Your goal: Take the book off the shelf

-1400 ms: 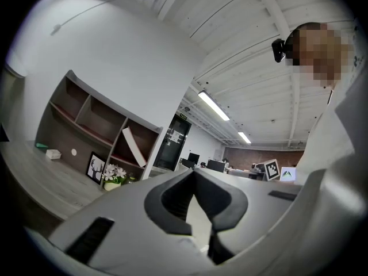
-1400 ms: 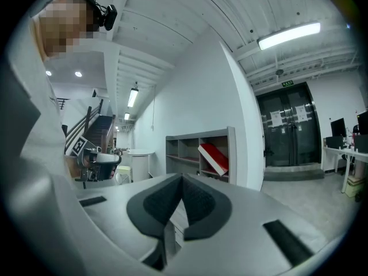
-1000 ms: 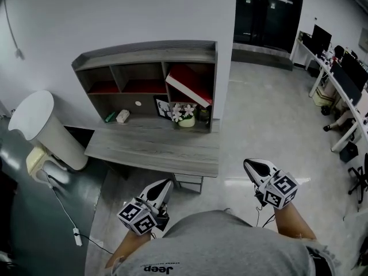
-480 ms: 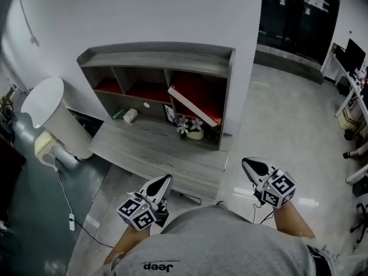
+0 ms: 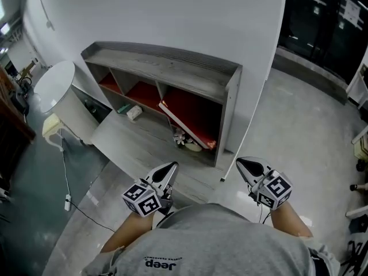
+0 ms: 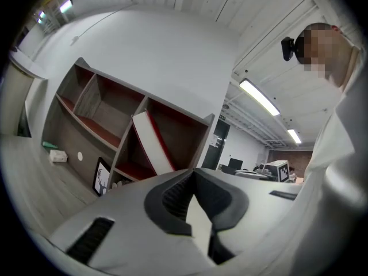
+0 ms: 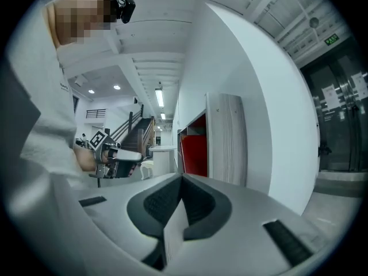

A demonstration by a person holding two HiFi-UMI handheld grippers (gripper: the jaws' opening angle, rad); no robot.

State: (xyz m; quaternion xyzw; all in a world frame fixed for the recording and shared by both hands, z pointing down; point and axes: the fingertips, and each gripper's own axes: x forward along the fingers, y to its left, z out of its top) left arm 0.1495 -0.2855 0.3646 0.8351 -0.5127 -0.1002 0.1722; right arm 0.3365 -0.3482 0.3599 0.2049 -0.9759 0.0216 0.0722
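A red book with a white page edge (image 5: 188,125) leans slantwise in the right-hand compartment of the grey wooden shelf (image 5: 167,62), which stands on a desk (image 5: 135,148). The left gripper view shows the book (image 6: 153,144) leaning the same way. My left gripper (image 5: 168,171) is shut and empty, held level just short of the desk's front edge. My right gripper (image 5: 247,167) is also shut on nothing, level, off the shelf's right end. Its own view looks along the shelf's side panel (image 7: 227,134). Both sets of jaws (image 6: 192,180) (image 7: 181,183) are well apart from the book.
A small flower pot (image 5: 187,143) sits under the leaning book. A white box (image 5: 134,112) and a green item (image 5: 121,109) lie further left, and a framed picture (image 6: 102,176) stands nearby. A white stand (image 5: 57,91) is left of the desk. A cable with a plug block (image 5: 68,202) lies on the floor.
Both grippers and the person have moved towards the desk. The shelf now looks nearer and more turned in the head view. Both jaws have stayed shut.
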